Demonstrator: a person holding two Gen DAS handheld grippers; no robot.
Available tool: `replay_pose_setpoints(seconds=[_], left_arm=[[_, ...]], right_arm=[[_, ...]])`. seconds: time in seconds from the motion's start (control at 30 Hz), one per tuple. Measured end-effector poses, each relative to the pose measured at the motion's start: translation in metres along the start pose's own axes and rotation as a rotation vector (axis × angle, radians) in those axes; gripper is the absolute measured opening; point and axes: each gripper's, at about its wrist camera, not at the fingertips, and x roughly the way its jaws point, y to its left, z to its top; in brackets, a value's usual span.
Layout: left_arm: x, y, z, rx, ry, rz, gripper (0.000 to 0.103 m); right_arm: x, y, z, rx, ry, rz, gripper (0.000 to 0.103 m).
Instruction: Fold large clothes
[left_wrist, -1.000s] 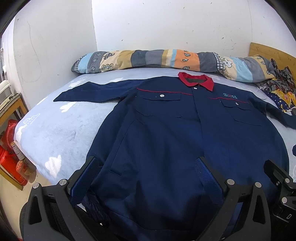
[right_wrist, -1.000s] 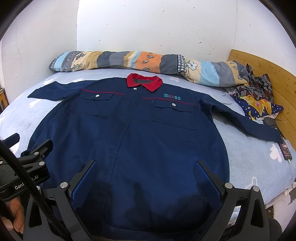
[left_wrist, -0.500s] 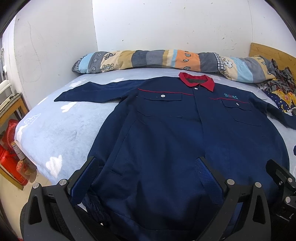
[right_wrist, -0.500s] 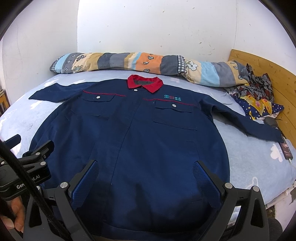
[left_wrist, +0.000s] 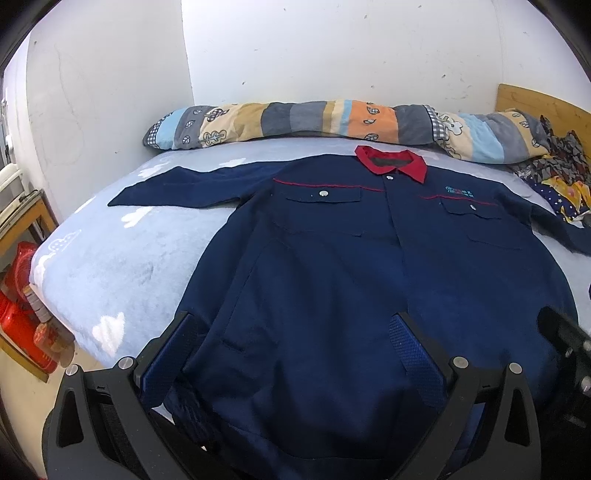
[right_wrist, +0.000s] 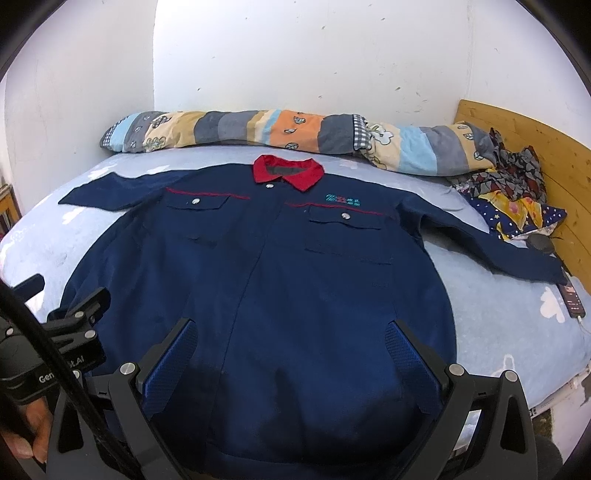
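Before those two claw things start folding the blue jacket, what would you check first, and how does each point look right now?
1. Jacket spread flat, front up on the bed: ok.
2. Both sleeves stretched out to the sides, not tucked under: ok.
3. Left gripper open with nothing in it: ok.
4. Right gripper open with nothing in it: ok.
5. Fold area free of clutter: not ok; the phone and a dark round object lie at the cuff of the sleeve near the wooden headboard.
6. Bottom hem lying straight: cannot tell, the grippers hide it.
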Motion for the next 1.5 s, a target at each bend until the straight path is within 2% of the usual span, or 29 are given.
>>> replay_pose_setpoints(seconds=[0.27,0.33,0.43,0.57,0.67,0.7,0.77,0.8,0.87,0.9,0.93,0.97,1.03,1.07,1.13,1.27,1.37,1.43,1.5], left_arm=[[-0.014,-0.008,0.018,0.046,-0.076,-0.004,0.103],[-0.014,-0.012,0.029,0.064,-0.093,-0.011,0.103],[-0.01,-0.017,0.066,0.071,-0.122,-0.034,0.103],[0.003,-0.027,0.131,0.083,-0.179,-0.078,0.103],[0.036,-0.038,0.163,0.092,-0.148,-0.125,0.103],[0.051,-0.038,0.164,0.088,-0.129,-0.124,0.103],[0.067,-0.035,0.155,0.083,-0.13,-0.101,0.103],[0.079,-0.035,0.149,0.097,-0.098,-0.075,0.103],[0.092,-0.034,0.15,0.086,-0.033,-0.103,0.103],[0.099,-0.032,0.153,0.06,-0.008,-0.15,0.103],[0.101,-0.03,0.153,0.046,-0.004,-0.163,0.103],[0.104,-0.029,0.154,0.043,0.0,-0.161,0.103],[0.105,-0.028,0.154,0.04,-0.002,-0.153,0.103],[0.108,-0.027,0.154,0.037,0.001,-0.151,0.103],[0.112,-0.025,0.156,0.019,0.016,-0.166,0.103],[0.119,-0.022,0.156,-0.008,0.045,-0.179,0.103],[0.122,-0.023,0.156,-0.019,0.056,-0.186,0.103],[0.123,-0.025,0.156,-0.014,0.057,-0.179,0.103],[0.125,-0.026,0.155,-0.001,0.06,-0.176,0.103]], right_arm=[[-0.012,-0.038,0.024,0.076,-0.048,-0.008,0.103],[-0.017,-0.06,0.037,0.111,-0.075,-0.002,0.103],[-0.02,-0.097,0.056,0.194,-0.089,-0.017,0.103],[-0.014,-0.172,0.081,0.374,-0.095,-0.005,0.103],[-0.002,-0.236,0.089,0.525,-0.08,-0.005,0.103],[0.005,-0.262,0.089,0.581,-0.061,-0.019,0.102],[0.013,-0.309,0.084,0.692,-0.054,0.011,0.095],[0.016,-0.332,0.079,0.748,-0.056,0.011,0.09],[0.02,-0.389,0.063,0.879,-0.047,-0.033,0.077],[0.021,-0.416,0.053,0.924,-0.057,-0.074,0.069],[0.022,-0.437,0.045,0.953,-0.048,-0.111,0.068],[0.023,-0.453,0.039,0.975,-0.046,-0.126,0.066],[0.026,-0.484,0.023,1.03,-0.06,-0.133,0.053],[0.028,-0.498,0.015,1.055,-0.049,-0.163,0.05],[0.029,-0.521,-0.001,1.118,-0.075,-0.152,0.045],[0.034,-0.534,-0.007,1.147,-0.1,-0.133,0.044],[0.048,-0.539,-0.001,1.127,-0.09,-0.15,0.044],[0.059,-0.545,-0.001,1.125,-0.062,-0.201,0.045],[0.066,-0.548,-0.003,1.132,-0.052,-0.216,0.046]])
